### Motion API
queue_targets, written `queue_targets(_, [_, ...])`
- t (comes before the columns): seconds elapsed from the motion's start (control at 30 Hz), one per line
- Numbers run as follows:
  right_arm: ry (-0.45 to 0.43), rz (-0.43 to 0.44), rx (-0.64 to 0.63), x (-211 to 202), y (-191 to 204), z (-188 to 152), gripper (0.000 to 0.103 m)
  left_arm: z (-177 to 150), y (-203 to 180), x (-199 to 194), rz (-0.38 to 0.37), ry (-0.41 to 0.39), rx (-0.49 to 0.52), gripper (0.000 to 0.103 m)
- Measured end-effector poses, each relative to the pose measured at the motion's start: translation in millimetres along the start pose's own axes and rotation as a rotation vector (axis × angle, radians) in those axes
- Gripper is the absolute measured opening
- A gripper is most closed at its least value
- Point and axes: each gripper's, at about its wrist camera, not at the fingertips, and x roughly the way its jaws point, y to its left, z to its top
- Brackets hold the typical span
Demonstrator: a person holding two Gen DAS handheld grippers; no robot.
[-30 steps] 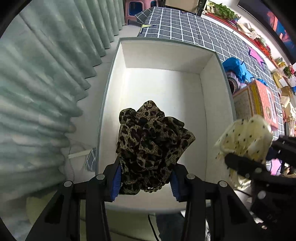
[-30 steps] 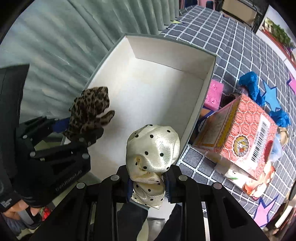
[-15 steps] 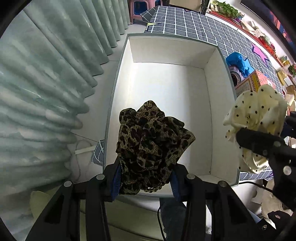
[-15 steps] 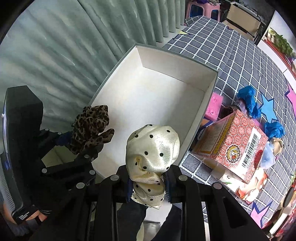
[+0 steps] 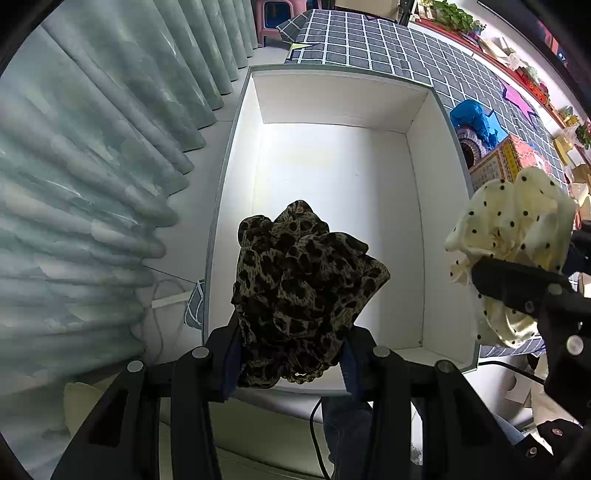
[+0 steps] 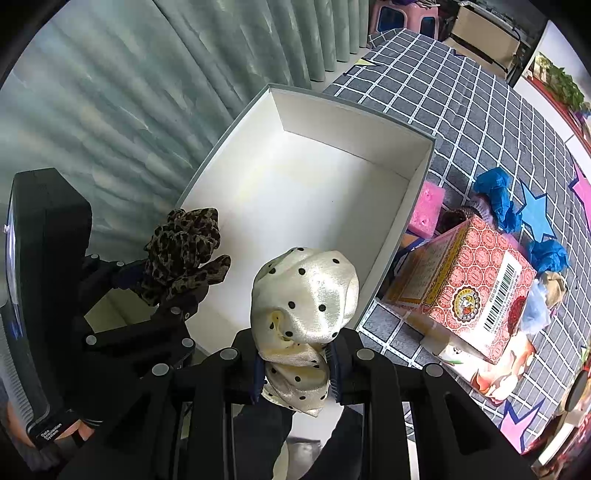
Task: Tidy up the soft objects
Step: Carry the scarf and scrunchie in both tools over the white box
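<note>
Left gripper [image 5: 291,354] is clenching a leopard-print scrunchie [image 5: 303,288] above the white box [image 5: 332,96]. Right gripper [image 6: 295,365] is clenching a cream polka-dot scrunchie [image 6: 304,295].

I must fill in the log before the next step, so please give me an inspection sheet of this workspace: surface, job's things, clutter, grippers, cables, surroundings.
Surface: checked grey cloth with star shapes.
Job's things: white box, open, nothing seen inside; leopard scrunchie and dotted cream scrunchie, both held above the box's near end.
Clutter: red patterned carton, pink sponge, blue crumpled bags beside the box.
Grippers: left gripper shut on the leopard scrunchie; right gripper shut on the dotted cream scrunchie.
Cables: black cable below the box's near edge; white cord on the floor.
Surroundings: green curtain, pink stool, plants.
</note>
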Motion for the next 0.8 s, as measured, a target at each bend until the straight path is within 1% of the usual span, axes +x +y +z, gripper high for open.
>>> queue_targets(0.5, [0.001, 0.005, 0.001, 1.8, -1.2, -0.3, 0.028, -0.5, -1.8, 2.7, 0.0, 0.01, 0.006, 0.048])
queue_targets(0.67, [-0.008, 0.022, -0.003, 1.4, -1.3, -0.9, 0.028, 0.9, -2.6, 3.1, -0.006, 0.001, 0.01, 0.052])
queue_targets(0.7, [-0.012, 0.029, -0.002, 0.8, -1.2, -0.7, 0.031, 1.3, -3.0, 2.8, -0.015, -0.004, 0.008, 0.055])
queue_targets(0.73, [-0.016, 0.035, 0.0, -0.2, -1.1, -0.5, 0.052, 1.7, -3.3, 2.1, -0.023, -0.009, 0.008, 0.064])
queue_targets(0.77, [-0.021, 0.037, 0.0, -1.7, -1.5, 0.0, 0.069, 2.6, -3.5, 0.9, -0.042, -0.015, 0.007, 0.072])
queue_targets(0.8, [-0.031, 0.036, 0.004, -4.4, -2.0, 0.3, 0.092, 3.3, -3.3, 0.2, -0.052, -0.017, 0.003, 0.09])
